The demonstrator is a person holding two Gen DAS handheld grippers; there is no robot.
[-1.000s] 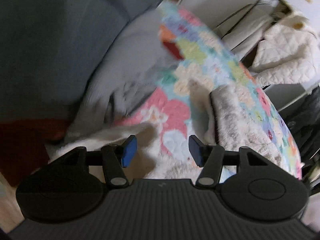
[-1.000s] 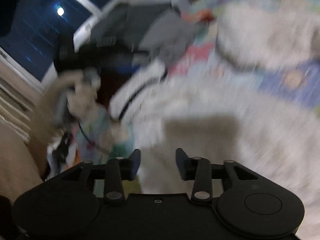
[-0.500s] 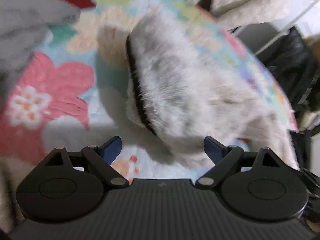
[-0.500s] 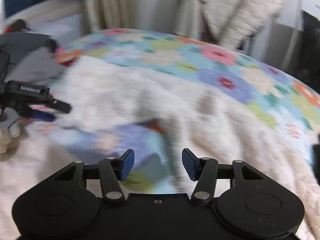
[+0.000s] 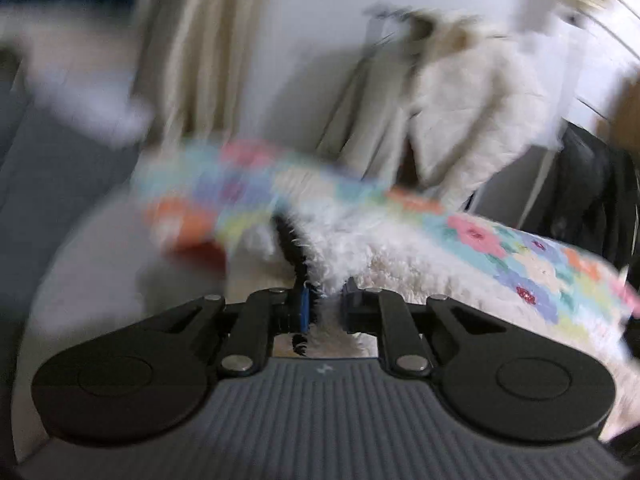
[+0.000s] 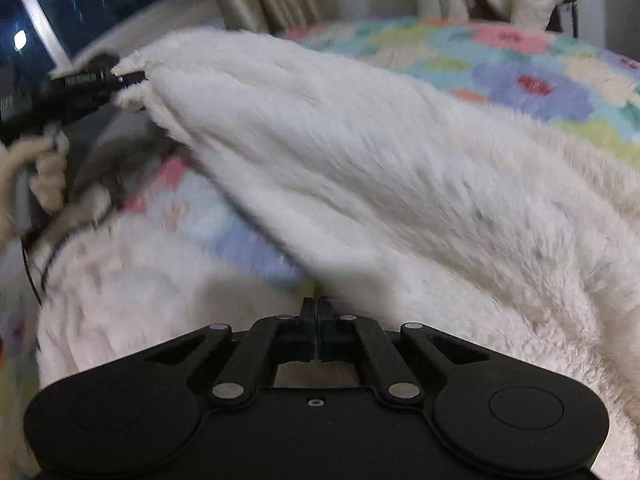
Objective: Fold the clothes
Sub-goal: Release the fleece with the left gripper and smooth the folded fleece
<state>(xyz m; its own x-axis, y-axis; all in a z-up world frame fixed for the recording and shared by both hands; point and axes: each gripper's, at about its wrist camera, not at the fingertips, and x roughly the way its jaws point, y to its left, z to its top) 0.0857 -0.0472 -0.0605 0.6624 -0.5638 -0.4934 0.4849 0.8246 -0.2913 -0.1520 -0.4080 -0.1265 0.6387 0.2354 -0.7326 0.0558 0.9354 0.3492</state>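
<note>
A white fluffy fleece garment (image 6: 380,160) with a black trim (image 5: 290,248) lies across the flowered quilt (image 6: 520,64). One part of it is lifted and stretched between my two grippers. My left gripper (image 5: 325,308) is shut on a fluffy corner beside the black trim. The right wrist view shows the left gripper (image 6: 132,78) at upper left, pinching that corner in the air. My right gripper (image 6: 319,312) is shut, with the garment's lower edge at its fingertips. The rest of the fleece (image 6: 120,300) is spread on the bed below.
A hand in a cream knit sleeve (image 6: 44,168) holds the left gripper. Behind the bed hang a white quilted jacket (image 5: 460,120) and pale curtains (image 5: 192,60). Dark clothes (image 5: 592,184) hang at the right. A dark window (image 6: 100,0) is at the left.
Both grippers were open above the fleece half a second ago. Both have since shut on the garment and lifted its edge off the quilt.
</note>
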